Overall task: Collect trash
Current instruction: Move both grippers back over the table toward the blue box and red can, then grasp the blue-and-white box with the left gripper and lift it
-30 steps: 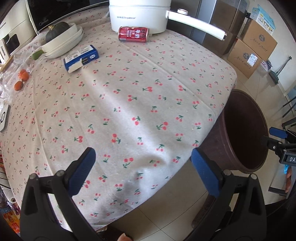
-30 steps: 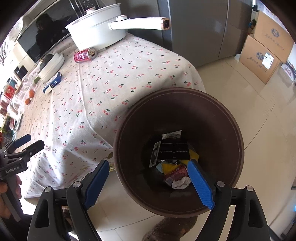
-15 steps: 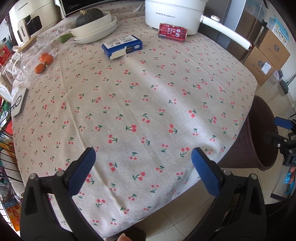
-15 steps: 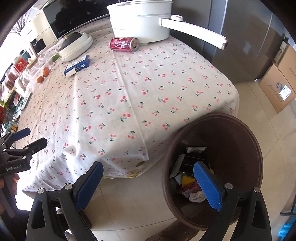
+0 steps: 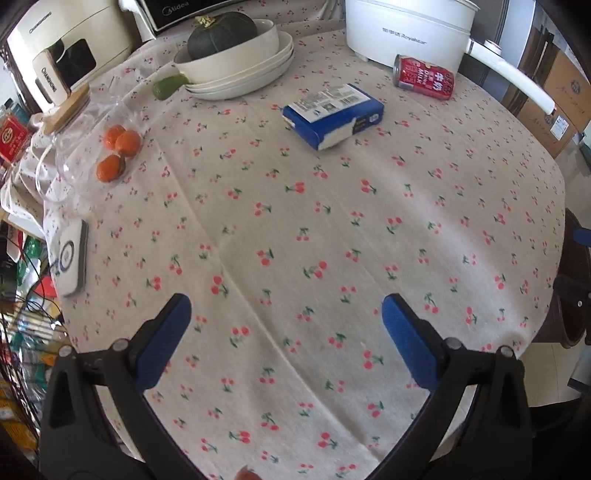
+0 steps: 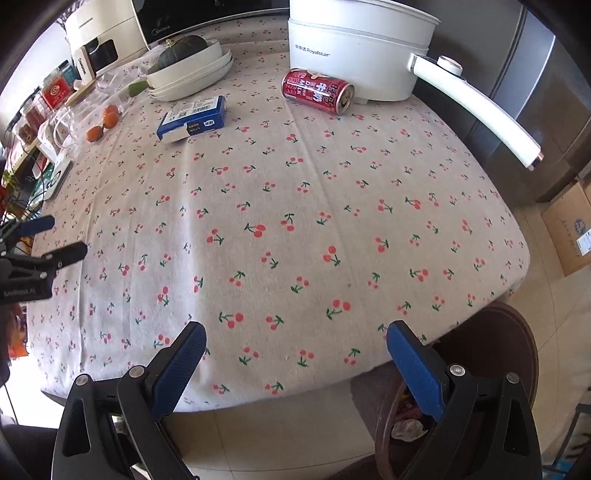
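Note:
A red drink can (image 6: pixel 317 91) lies on its side at the far edge of the cherry-print tablecloth (image 6: pixel 295 206), against a white electric pot (image 6: pixel 354 48). A blue and white carton (image 6: pixel 192 119) lies flat to the can's left. Both show in the left wrist view too: the can (image 5: pixel 424 76) and the carton (image 5: pixel 332 115). My right gripper (image 6: pixel 295 334) stands open over the table's near edge with nothing between its fingers. My left gripper (image 5: pixel 286 306) is also open and empty, above the near middle of the cloth. The brown trash bin (image 6: pixel 498 339) stands on the floor at the table's right corner, with trash inside.
Stacked white dishes holding a dark squash (image 5: pixel 221 35) sit at the back left. Small oranges in a clear bag (image 5: pixel 118 147) and a white device (image 5: pixel 70 258) lie along the left edge. Appliances stand behind. Cardboard boxes (image 6: pixel 570 229) rest on the tiled floor at right.
Both grippers have swung from the bin and table corner leftward over the table. The bin has slid to the lower right of the right wrist view. The can and carton look nearer.

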